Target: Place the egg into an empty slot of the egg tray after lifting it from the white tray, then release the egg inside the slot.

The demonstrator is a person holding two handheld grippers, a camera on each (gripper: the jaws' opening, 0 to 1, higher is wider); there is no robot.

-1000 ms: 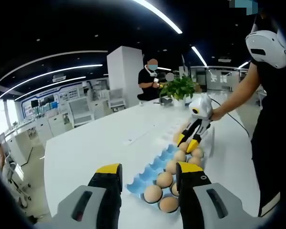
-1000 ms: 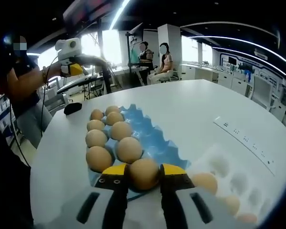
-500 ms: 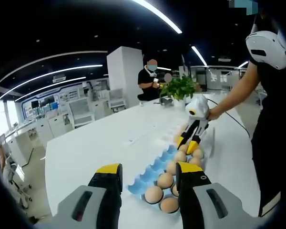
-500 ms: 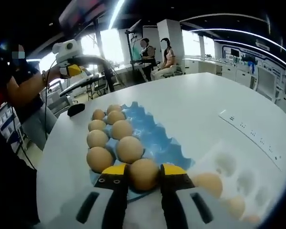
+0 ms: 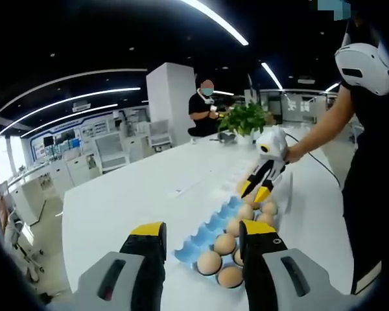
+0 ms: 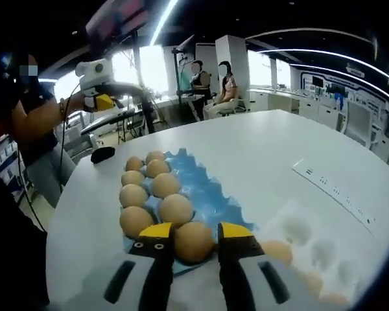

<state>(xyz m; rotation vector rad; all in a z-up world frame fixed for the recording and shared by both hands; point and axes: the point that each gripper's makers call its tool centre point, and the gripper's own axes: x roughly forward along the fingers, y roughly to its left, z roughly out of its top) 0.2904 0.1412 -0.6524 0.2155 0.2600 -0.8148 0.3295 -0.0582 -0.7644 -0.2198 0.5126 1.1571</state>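
Egg [image 6: 193, 241] sits between my right gripper [image 6: 193, 241]'s yellow tips, pinched (contact looks snug), at the near end of the blue egg tray [image 6: 207, 194]; the white tray [image 6: 324, 253] lies just beside. My left gripper [image 5: 201, 241] hangs spread, holding nothing.

Through the right gripper view I see my right gripper [image 6: 193, 238] with an egg [image 6: 194, 241] sitting between its yellow-tipped jaws, at the near end of the blue egg tray [image 6: 211, 194]. Other eggs fill two rows along the tray's left side. The white tray [image 6: 311, 253] lies just right, holding a few eggs. Far left, the left gripper [image 6: 101, 98] is held above the white table [image 6: 266, 142].
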